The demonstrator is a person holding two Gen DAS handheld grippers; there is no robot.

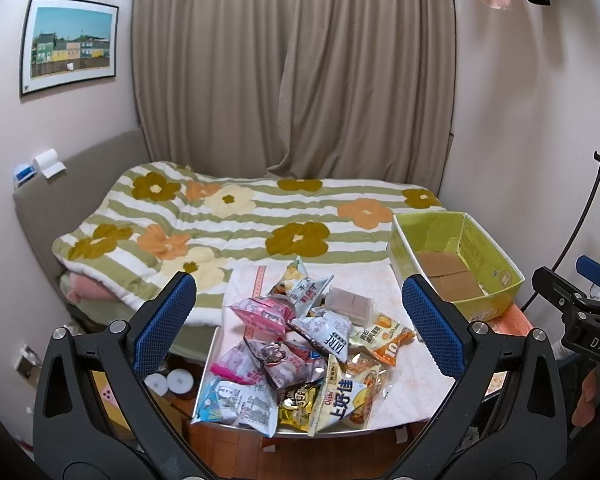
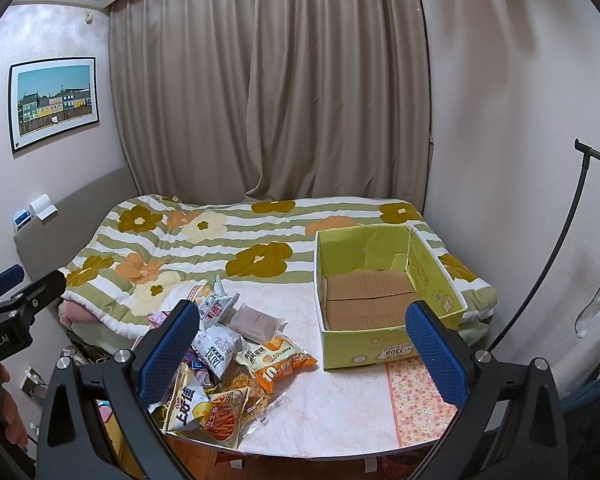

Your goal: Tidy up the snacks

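Both hand-held grippers hover over the bench, empty: left hand-held gripper (image 1: 300, 328) has its blue-padded fingers (image 1: 165, 320) spread wide apart, right hand-held gripper (image 2: 302, 344) likewise spread, nothing between its pads. Heap of crinkly foil snack packets (image 1: 300, 356) lies on the white floral-cloth bench (image 2: 340, 408), toward its left side. Left view shows the whole heap: roughly a dozen packets, overlapping so an exact count is not possible; two pink packets (image 1: 260, 312), one white-blue packet at the near edge (image 1: 240, 400), one gold-black one. Right view hides the pink ones behind its left finger but shows the yellow-white chip bag (image 2: 188, 404) and orange-white biscuit bag (image 2: 276, 360) clearly, plus one grey-brown wrapped block (image 2: 256, 322). One open lime-green cardboard box (image 2: 384, 292) sits at the bench's far right, apart from the heap; its brown floor is bare, a price label only visible in the right view. Behind: one bed with a green-striped flowered quilt (image 1: 240, 216), beige curtains (image 2: 268, 92), one framed picture of coloured houses (image 1: 70, 42).
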